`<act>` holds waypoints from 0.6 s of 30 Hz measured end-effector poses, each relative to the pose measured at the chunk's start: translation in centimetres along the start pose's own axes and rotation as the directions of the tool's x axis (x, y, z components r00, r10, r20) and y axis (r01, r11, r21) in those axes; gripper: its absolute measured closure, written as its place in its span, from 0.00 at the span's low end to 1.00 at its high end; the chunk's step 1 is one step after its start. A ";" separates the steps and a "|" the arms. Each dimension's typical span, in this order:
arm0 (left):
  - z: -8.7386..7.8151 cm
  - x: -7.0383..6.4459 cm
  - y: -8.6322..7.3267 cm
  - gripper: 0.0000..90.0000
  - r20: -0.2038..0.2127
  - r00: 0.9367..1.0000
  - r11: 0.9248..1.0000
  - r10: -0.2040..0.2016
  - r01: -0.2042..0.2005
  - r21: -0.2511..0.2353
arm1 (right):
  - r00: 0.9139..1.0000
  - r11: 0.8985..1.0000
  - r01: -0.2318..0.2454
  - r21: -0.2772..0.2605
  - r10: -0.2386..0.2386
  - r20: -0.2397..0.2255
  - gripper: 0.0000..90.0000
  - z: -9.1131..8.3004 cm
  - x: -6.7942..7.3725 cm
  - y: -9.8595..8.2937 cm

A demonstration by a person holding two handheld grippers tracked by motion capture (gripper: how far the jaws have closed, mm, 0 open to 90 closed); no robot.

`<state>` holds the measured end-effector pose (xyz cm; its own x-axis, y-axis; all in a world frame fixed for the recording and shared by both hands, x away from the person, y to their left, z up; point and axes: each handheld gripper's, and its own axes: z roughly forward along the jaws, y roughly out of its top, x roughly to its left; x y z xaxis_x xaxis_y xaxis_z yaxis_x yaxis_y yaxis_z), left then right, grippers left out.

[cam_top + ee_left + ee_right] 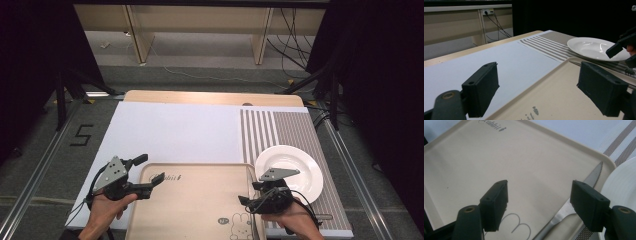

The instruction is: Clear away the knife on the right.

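Your right gripper (248, 201) hangs over the tray's (190, 200) near right corner, jaws wide open and empty, and the knife (576, 195) lies right under it. It rests along the tray's right edge, between the tray and the plate (295, 167), on the striped mat (280, 125). This looks like the reach before the pick. The knife's long axis runs near to far along that edge, the serrated tip pointing to the far side, the handle toward you. Next, you'd lower the right jaws astride the blade or handle, across the axis, then close. Your left gripper (150, 172) waits over the tray's far left corner, jaws open, holding nothing
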<state>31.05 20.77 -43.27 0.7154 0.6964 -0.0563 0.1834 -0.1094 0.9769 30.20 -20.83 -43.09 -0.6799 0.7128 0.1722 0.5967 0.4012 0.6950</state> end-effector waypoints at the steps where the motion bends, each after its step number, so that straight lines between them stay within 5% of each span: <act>1: 0.1 0.0 0.0 0.18 0.007 1.000 1.000 0.006 -0.006 -0.006 | 1.000 1.000 -0.004 0.009 0.004 -0.004 0.33 -0.2 -0.1 0.0; 18: -0.1 -0.7 -0.1 0.18 0.018 1.000 1.000 0.003 -0.003 0.004 | 0.998 0.998 -0.064 -0.024 0.064 0.019 0.26 -2.6 -1.6 -1.5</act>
<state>30.44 20.36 -43.29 0.7283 0.6828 -0.0570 0.1839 -0.1147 0.9762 29.31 -24.08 -42.55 -0.6322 0.7477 0.2033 0.6284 0.3413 0.6990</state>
